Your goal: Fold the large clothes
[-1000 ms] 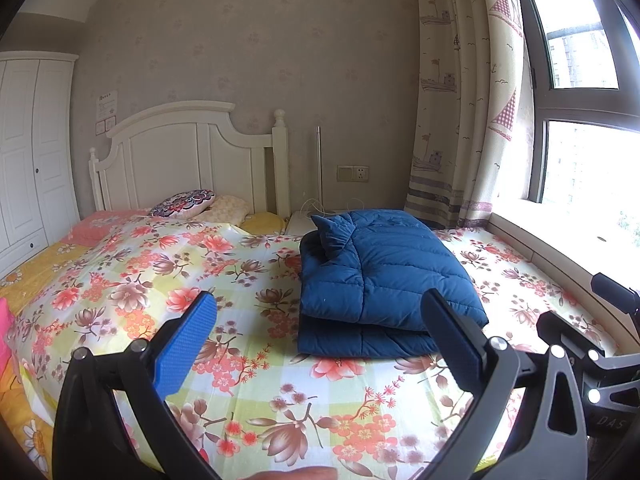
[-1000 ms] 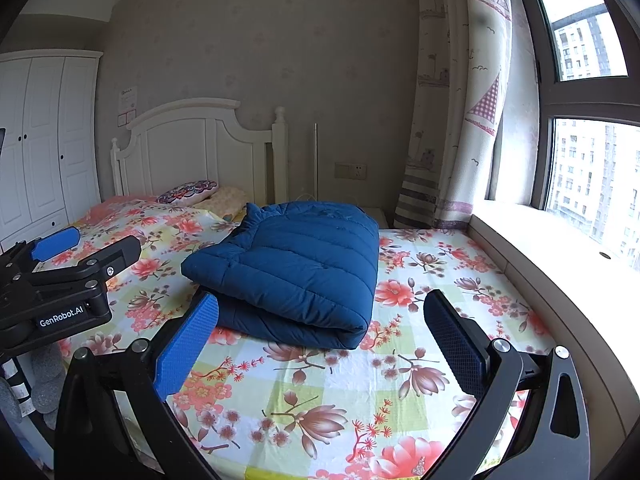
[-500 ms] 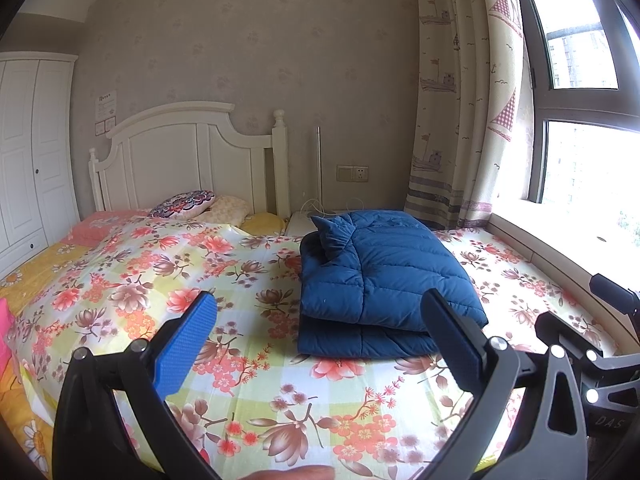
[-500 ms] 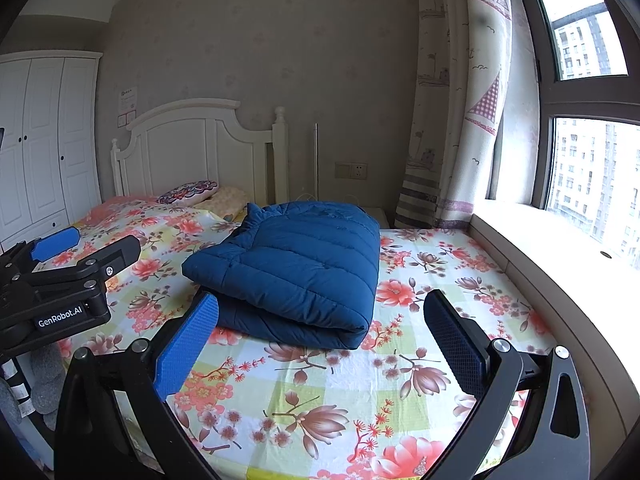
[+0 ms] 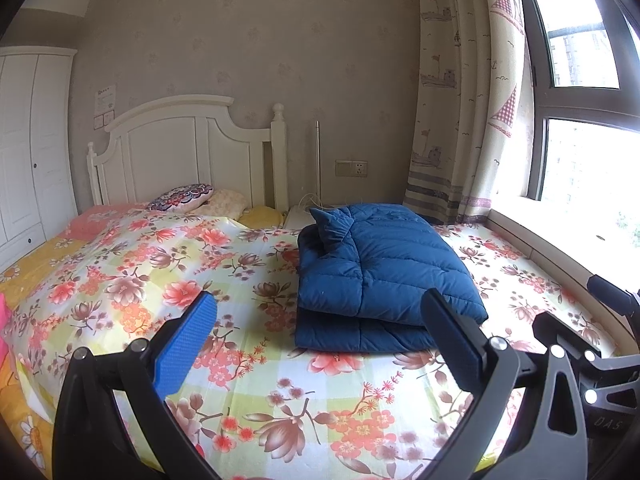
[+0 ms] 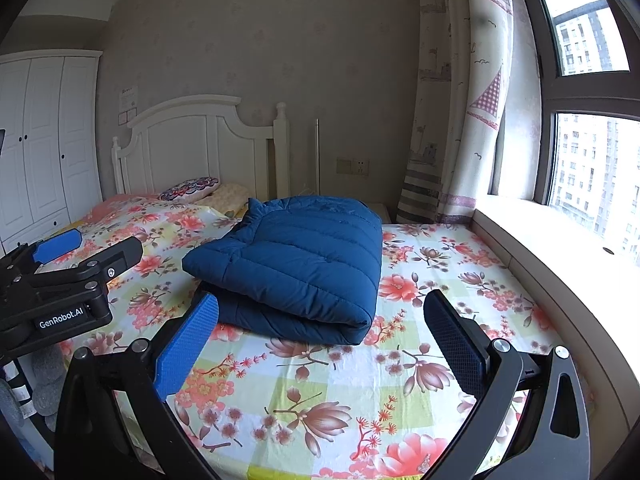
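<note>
Jacket (image 5: 380,272) lies folded in 2 layers on bed (image 5: 280,392), well ahead of both tongs. Left gripper (image 5: 320,344) and right gripper (image 6: 320,344) both gape, empty. Bundle's long axis runs toward headboard; neither gripper clearly nearer.

The blue jacket (image 6: 296,264) is puffy quilted cloth with a soft matt look. The bed sheet (image 6: 420,320) is smooth printed floral fabric. The headboard (image 5: 180,152) looks like white painted wood, slightly satin. The left gripper (image 5: 316,344) is matt black plastic, and its blue pads (image 5: 184,348) are finely textured.
</note>
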`<state>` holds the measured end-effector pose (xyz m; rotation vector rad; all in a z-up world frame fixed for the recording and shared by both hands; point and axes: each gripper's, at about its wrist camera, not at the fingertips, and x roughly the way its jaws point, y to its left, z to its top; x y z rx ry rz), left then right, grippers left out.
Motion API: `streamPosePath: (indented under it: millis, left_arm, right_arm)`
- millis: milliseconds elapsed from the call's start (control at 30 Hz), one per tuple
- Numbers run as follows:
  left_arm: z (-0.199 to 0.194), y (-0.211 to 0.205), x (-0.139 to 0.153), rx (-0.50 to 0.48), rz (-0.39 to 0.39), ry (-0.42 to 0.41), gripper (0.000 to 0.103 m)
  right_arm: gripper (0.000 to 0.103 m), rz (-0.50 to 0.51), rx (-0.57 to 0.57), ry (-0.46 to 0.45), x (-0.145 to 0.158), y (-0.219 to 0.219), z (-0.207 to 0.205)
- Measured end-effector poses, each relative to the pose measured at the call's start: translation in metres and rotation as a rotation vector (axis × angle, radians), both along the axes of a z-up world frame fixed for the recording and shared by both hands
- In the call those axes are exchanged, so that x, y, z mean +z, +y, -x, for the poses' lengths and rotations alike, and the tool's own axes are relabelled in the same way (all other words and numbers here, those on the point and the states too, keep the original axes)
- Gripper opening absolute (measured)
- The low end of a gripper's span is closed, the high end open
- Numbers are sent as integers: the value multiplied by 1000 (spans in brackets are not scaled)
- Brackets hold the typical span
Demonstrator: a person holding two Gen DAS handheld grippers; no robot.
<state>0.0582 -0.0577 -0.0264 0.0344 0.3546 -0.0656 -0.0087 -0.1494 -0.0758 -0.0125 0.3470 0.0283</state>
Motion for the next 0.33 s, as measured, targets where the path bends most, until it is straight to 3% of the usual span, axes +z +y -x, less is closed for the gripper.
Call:
streamPosePath:
  millis: [200,333]
  left_arm:
    - [-21,2,-19,-39,4,87,101]
    - [-69,33,-34,-8,2,173,101]
  right_arm:
    - [99,-27,9,61,-18,-9,-18]
    - [99,-21,-55,135,-21,-65,-61]
